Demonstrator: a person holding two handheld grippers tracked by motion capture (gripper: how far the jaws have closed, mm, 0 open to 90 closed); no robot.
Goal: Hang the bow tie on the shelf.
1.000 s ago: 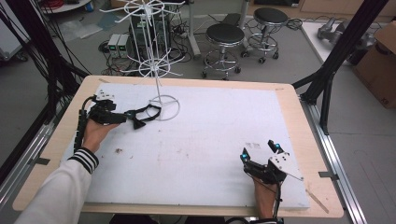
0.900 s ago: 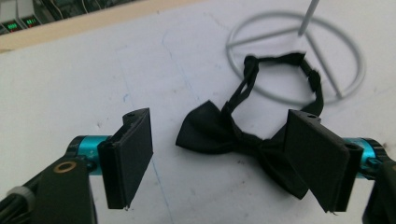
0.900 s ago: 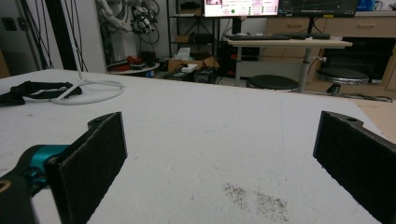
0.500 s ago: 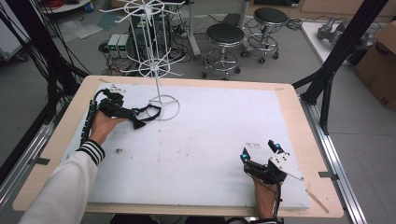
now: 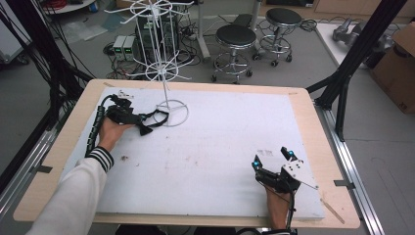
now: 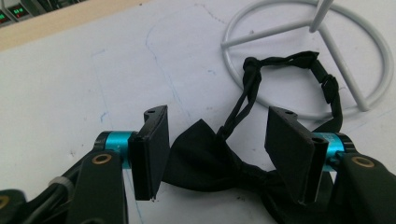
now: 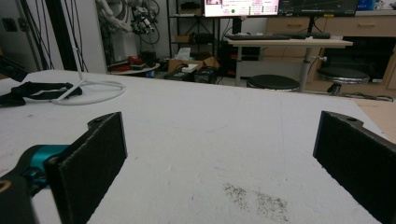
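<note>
Black bow tie [image 6: 205, 161], partly behind left gripper [image 6: 219, 154]

— What do your left tongs [image 6: 215, 149] look like?
— Two flat black pads on teal collars, brass-coloured screws in the black arms, and a ribbed black cable. Your sleeve [image 5: 73, 196] is white with a dark-striped cuff.
— And your right tongs [image 5: 271, 160]?
— Same black pads and teal collars, with a grey three-cornered plate on top.

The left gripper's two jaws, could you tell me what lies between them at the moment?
The black bow tie lies between the left gripper jaws, which have just been closing, pads not yet touching, in the left gripper view.
</note>
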